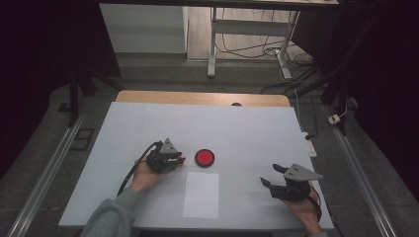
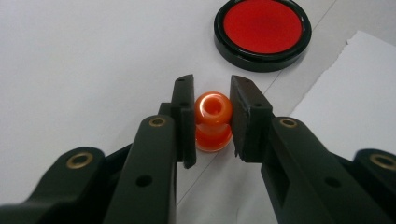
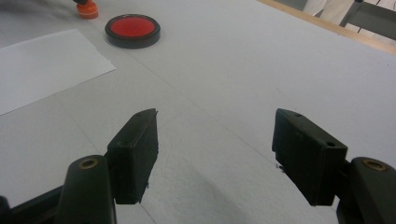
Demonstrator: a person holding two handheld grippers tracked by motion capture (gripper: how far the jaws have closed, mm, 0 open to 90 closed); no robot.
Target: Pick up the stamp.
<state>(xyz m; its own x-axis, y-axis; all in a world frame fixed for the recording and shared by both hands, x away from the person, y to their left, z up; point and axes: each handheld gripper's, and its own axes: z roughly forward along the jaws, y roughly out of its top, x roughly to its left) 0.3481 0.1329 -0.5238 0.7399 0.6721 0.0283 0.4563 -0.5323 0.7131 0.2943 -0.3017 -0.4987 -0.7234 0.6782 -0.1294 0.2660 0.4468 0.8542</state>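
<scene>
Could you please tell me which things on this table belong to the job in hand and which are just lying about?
In the job:
- orange stamp, clamped in the left tongs
- red ink pad
- white paper sheet

Lying about:
- right tongs, open, idle
- cables on the floor

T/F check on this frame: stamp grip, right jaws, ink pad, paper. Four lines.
1. The left gripper is shut on the orange stamp. True.
2. The right gripper holds the paper. False: its jaws stand open over bare table.
3. The red ink pad lies on the paper. False: it sits on the table beyond the paper's far edge.
4. The pad is uncovered, its red face showing. True.
</scene>
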